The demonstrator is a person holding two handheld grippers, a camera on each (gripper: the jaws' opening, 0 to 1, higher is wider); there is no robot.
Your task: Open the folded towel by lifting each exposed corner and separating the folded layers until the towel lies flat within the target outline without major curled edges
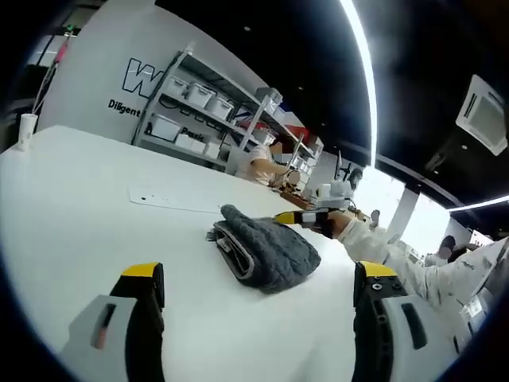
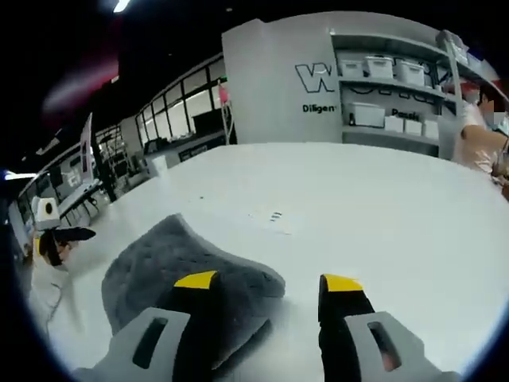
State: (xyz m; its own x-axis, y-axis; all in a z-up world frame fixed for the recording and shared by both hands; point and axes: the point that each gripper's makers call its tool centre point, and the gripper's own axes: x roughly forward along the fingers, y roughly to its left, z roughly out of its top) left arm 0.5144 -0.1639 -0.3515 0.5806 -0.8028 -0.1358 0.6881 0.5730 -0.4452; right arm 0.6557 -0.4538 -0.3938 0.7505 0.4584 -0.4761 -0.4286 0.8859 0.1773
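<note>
A folded grey towel [image 1: 266,251] lies on the white table [image 1: 95,207], just beyond my left gripper [image 1: 258,272], whose jaws stand wide open and apart from it. My right gripper [image 1: 302,219], held by a hand in a white sleeve, comes in from the right with its yellow tip at the towel's far edge. In the right gripper view the towel [image 2: 167,267] lies at lower left. The right gripper [image 2: 269,282] is open, its left jaw over the towel's near corner and its right jaw over bare table. The left gripper [image 2: 56,235] shows at far left.
A thin outline mark [image 1: 171,203] runs on the table behind the towel, and a small mark [image 2: 274,216] lies past it. A paper cup [image 1: 28,127] stands at the far table edge. Shelves with white bins [image 1: 195,107] and a seated person [image 1: 262,159] are behind.
</note>
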